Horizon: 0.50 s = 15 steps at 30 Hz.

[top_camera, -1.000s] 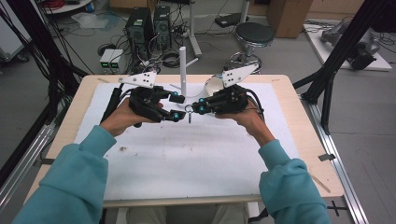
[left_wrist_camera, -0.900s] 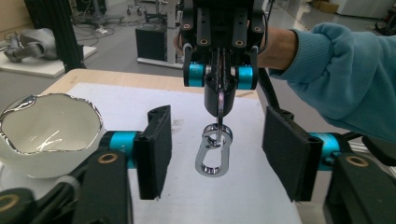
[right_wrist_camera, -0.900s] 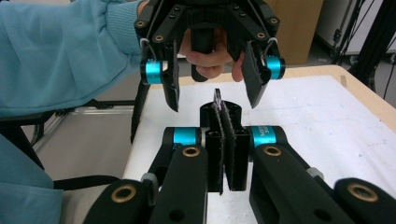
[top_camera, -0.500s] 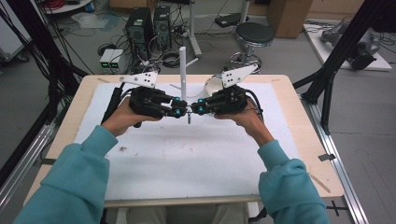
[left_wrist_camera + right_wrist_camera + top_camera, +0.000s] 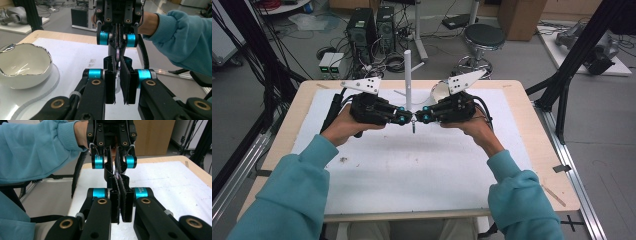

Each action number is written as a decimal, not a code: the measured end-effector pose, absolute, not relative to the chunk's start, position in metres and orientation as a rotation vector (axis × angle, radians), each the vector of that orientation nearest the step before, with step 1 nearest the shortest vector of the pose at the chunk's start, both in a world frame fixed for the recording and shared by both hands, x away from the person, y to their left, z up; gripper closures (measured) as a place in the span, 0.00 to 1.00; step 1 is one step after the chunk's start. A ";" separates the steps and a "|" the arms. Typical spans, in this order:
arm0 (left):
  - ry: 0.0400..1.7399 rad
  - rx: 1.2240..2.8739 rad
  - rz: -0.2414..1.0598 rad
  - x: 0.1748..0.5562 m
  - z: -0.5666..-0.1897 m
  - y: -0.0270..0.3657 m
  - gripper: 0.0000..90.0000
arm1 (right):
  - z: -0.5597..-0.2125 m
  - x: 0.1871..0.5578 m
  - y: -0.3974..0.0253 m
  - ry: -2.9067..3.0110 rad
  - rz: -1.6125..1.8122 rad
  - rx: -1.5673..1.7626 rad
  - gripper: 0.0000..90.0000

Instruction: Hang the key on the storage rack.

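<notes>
Both grippers meet tip to tip above the middle of the white mat (image 5: 412, 165). Left gripper (image 5: 405, 117) and right gripper (image 5: 423, 117) each clamp their jaws on the same small metal piece (image 5: 413, 123), which hangs between them over the mat; I cannot tell what it is. From my left gripper view the piece (image 5: 117, 53) sits edge-on between the pads. A white bowl (image 5: 23, 65) rests on the mat beside a white post (image 5: 408, 75).
</notes>
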<state>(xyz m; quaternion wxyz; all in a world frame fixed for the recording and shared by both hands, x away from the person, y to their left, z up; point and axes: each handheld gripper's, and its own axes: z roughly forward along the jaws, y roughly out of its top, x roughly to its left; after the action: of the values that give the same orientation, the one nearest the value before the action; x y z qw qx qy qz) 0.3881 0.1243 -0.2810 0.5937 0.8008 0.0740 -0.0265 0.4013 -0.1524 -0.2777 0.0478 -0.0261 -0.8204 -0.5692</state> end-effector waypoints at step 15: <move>0.175 1.883 -0.035 0.387 -0.280 0.125 0.98 | -0.280 0.403 -0.150 -2.497 -1.729 -0.092 0.99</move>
<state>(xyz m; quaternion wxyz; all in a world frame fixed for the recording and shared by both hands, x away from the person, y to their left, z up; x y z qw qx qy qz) 0.3868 0.1247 -0.2799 0.5853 0.8072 0.0748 -0.0149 0.4034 -0.1503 -0.2802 0.0516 -0.0302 -0.8206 -0.5683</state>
